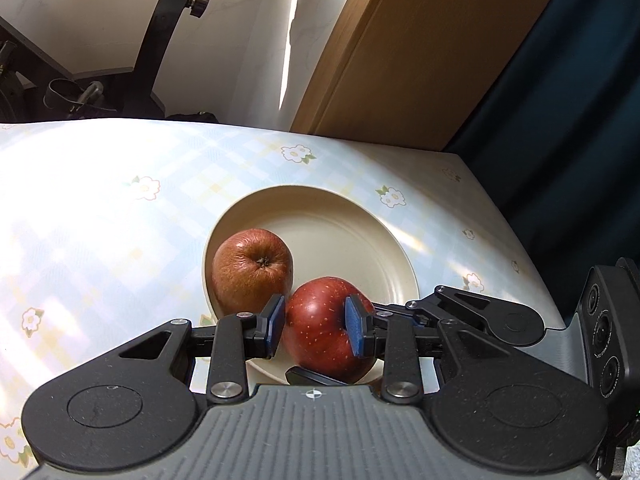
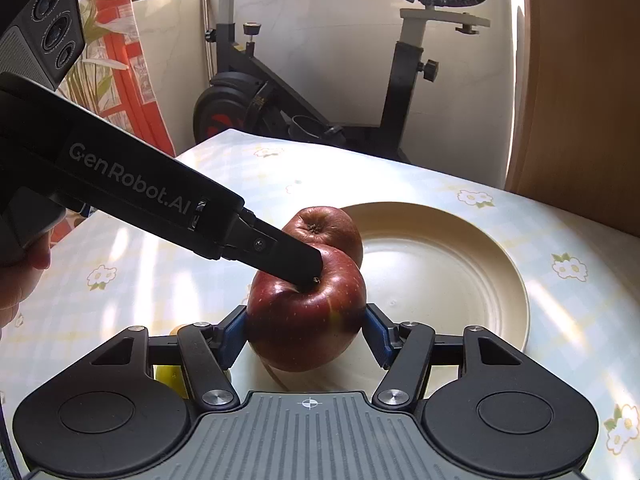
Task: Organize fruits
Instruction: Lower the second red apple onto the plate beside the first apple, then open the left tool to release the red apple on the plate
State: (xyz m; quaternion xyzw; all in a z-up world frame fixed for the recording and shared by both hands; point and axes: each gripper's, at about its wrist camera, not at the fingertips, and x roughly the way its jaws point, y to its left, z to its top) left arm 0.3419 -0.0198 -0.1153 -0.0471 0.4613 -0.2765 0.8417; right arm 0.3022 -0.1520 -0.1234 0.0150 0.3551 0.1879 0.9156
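Observation:
A dark red apple [image 2: 304, 320] hangs over the near rim of a cream plate [image 2: 460, 264], and both grippers hold it. My right gripper [image 2: 306, 336] is shut on its widest part, one blue pad on each side. My left gripper [image 2: 314, 274] comes in from the upper left, fingertips by the stem hollow. In the left wrist view the same apple [image 1: 320, 332] fills the narrow gap of my left gripper [image 1: 316, 330], with both pads against it. A second, brownish apple [image 1: 252, 272] lies on the plate [image 1: 360, 240], touching the red one.
The table wears a pale checked cloth with flowers [image 1: 100, 200]. A yellow fruit [image 2: 170, 374] lies half hidden under my right gripper's left finger. A hand [image 2: 20, 280] holds the left gripper. An exercise bike [image 2: 280, 92] and a wooden panel [image 2: 580, 100] stand beyond the table's far edge.

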